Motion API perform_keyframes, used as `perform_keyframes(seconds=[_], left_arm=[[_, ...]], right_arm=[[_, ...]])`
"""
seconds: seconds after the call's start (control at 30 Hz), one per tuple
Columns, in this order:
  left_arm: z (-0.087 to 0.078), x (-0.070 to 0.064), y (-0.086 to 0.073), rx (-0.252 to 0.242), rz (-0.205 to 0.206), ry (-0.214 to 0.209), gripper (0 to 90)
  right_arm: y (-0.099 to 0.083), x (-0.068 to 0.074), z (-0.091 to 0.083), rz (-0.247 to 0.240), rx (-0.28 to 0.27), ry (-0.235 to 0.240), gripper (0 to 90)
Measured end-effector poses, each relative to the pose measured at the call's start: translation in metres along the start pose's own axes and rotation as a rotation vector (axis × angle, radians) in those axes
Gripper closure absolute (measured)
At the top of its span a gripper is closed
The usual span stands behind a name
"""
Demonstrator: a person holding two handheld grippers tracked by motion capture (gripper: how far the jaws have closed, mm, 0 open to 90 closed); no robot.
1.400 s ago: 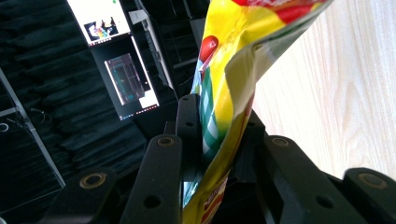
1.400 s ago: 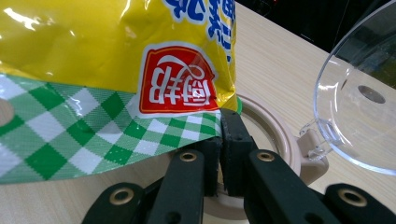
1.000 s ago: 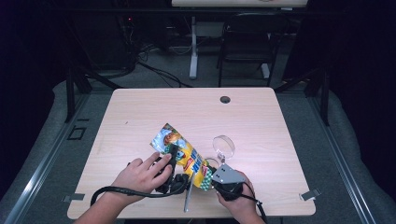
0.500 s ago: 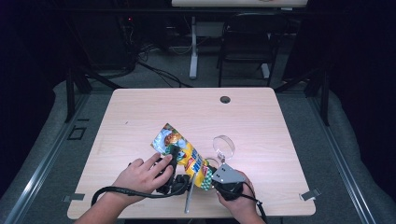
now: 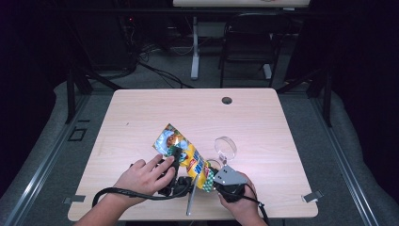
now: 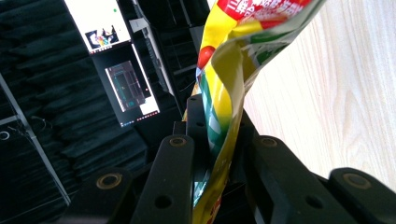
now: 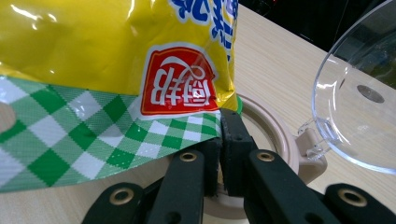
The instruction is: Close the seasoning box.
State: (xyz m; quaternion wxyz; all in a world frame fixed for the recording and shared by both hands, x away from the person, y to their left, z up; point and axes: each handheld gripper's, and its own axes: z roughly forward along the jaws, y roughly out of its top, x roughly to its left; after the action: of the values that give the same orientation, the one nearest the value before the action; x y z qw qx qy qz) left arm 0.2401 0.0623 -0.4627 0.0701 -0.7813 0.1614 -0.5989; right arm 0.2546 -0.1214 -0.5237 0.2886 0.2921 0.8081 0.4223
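A yellow snack bag [image 5: 186, 155] with a green-checked edge lies slanted near the table's front, held at both ends. My left gripper [image 5: 175, 155] is shut on its upper part; in the left gripper view the folded yellow and green bag [image 6: 224, 88] is pinched between the jaws of the left gripper [image 6: 217, 154]. My right gripper [image 5: 212, 181], under its grey plate, is shut on the lower checked edge. The right gripper view shows the right gripper [image 7: 219, 140] clamped on the corner of the checked strip of the bag [image 7: 116, 93].
A beige round container [image 7: 275, 135] with a clear flip-up lid [image 5: 226, 147] stands just behind the bag, close to the right gripper. A thin grey rod [image 5: 190, 200] lies at the front edge. A dark grommet hole [image 5: 227, 100] sits at the table's far side.
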Motion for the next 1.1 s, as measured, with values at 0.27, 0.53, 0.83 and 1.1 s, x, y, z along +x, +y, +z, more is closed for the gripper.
perform_keyframes(seconds=[0.27,0.53,0.83,1.1], left_arm=[[-0.0003,0.0011,0.0006,0.000,0.004,-0.003,84.1],[-0.0007,0.0015,0.0007,-0.003,0.004,0.008,84.6],[-0.0012,0.0026,0.0017,-0.001,0.004,0.002,84.7],[-0.0019,0.0031,0.0016,-0.011,-0.010,0.007,84.9]], right_arm=[[0.0000,0.0000,-0.0001,0.003,0.002,0.001,87.1],[0.0002,-0.0001,-0.0001,0.005,-0.002,0.001,87.1],[0.0000,-0.0008,0.0000,0.004,0.000,-0.001,87.1],[0.0002,-0.0008,-0.0004,0.010,-0.003,0.001,87.1]])
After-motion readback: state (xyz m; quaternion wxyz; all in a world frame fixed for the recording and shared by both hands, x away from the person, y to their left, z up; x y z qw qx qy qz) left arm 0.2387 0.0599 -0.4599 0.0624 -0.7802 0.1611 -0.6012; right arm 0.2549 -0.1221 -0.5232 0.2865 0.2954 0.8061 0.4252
